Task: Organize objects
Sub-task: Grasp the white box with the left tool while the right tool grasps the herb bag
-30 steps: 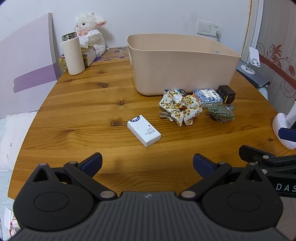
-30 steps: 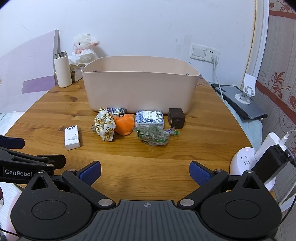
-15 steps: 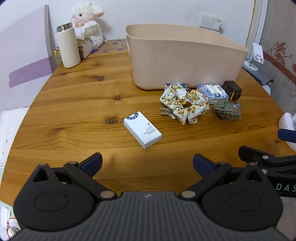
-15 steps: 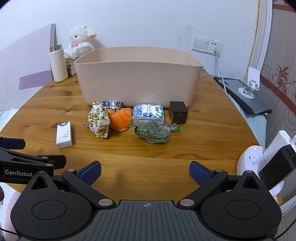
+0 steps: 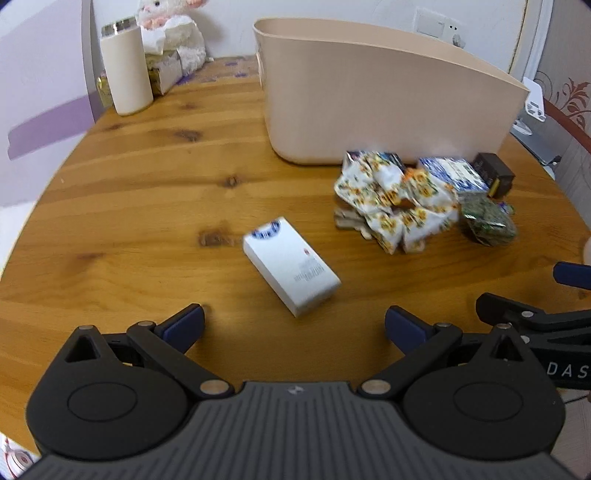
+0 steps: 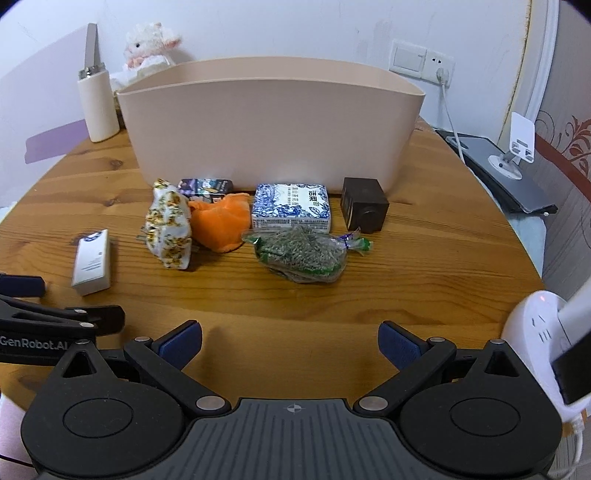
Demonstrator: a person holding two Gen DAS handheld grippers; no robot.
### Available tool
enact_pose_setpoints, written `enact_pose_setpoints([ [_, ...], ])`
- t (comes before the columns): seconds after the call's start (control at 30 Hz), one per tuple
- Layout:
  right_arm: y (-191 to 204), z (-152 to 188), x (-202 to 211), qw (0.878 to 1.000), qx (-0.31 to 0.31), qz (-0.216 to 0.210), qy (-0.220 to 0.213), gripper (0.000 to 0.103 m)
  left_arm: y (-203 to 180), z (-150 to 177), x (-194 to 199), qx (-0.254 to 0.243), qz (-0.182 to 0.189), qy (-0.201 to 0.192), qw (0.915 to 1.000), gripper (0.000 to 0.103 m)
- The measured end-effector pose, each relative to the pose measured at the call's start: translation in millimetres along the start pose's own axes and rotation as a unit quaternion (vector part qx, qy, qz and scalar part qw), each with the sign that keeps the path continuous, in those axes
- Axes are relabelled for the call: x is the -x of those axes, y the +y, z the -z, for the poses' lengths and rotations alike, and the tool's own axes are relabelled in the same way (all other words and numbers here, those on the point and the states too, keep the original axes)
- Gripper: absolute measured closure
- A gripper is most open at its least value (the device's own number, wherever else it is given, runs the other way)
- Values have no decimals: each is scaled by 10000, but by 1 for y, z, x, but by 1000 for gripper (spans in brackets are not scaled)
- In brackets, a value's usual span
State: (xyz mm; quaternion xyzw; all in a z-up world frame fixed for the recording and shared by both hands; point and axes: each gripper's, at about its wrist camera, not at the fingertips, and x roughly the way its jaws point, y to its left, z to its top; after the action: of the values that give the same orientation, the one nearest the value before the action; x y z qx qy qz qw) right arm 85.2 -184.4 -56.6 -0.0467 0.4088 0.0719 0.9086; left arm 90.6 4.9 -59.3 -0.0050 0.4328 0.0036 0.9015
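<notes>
A beige bin [image 5: 380, 107] [image 6: 273, 125] stands on the round wooden table [image 5: 147, 206]. In front of it lie a white box [image 5: 291, 266] [image 6: 92, 262], a floral cloth [image 5: 395, 199] [image 6: 170, 225], an orange plush piece [image 6: 221, 221], a blue-patterned box [image 6: 291, 206] [image 5: 452, 173], a dark cube [image 6: 364, 208] [image 5: 495, 175], a small dark packet [image 6: 205, 184] and a green snack bag [image 6: 303, 254] [image 5: 485, 221]. My left gripper [image 5: 293, 325] is open, just short of the white box. My right gripper [image 6: 290, 343] is open, short of the snack bag.
A cream thermos [image 5: 125, 74] [image 6: 98, 107] and a plush lamb [image 5: 173, 33] [image 6: 151, 44] stand at the table's far left. A white power strip [image 6: 543, 332] sits at the right edge. A tablet on a stand [image 6: 498, 173] lies right of the table.
Both grippers have moved forward toward the objects; the white box now lies close in front of the left gripper. Both stay open. No object has moved.
</notes>
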Motion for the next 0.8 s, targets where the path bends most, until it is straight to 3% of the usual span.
enact_pose_setpoints([
  [0.37, -2, -19, -33, 9998, 101, 97, -149, 0, 2, -18, -18, -28, -88, -102, 9999, 0],
  [0.5, -4, -23, -38, 9997, 39, 12, -255, 7, 3, -21, -20, -52, -63, -112, 9999, 0],
  [0.67, -5, -29, -42, 9991, -8, -66, -420, 30, 3, -22, -14, -138, 17, -234, 9996, 26],
  [0.73, -5, -31, -42, 9988, -43, -179, -458, 42, 1, -23, -12, -208, 94, -275, 9994, 42],
  [0.77, -5, -31, -42, 9988, -41, -162, -467, 42, 0, -22, -11, -224, 117, -310, 9992, 48],
  [0.8, -4, -31, -41, 9987, -2, -145, -489, 43, -1, -21, -9, -242, 144, -341, 9990, 60],
])
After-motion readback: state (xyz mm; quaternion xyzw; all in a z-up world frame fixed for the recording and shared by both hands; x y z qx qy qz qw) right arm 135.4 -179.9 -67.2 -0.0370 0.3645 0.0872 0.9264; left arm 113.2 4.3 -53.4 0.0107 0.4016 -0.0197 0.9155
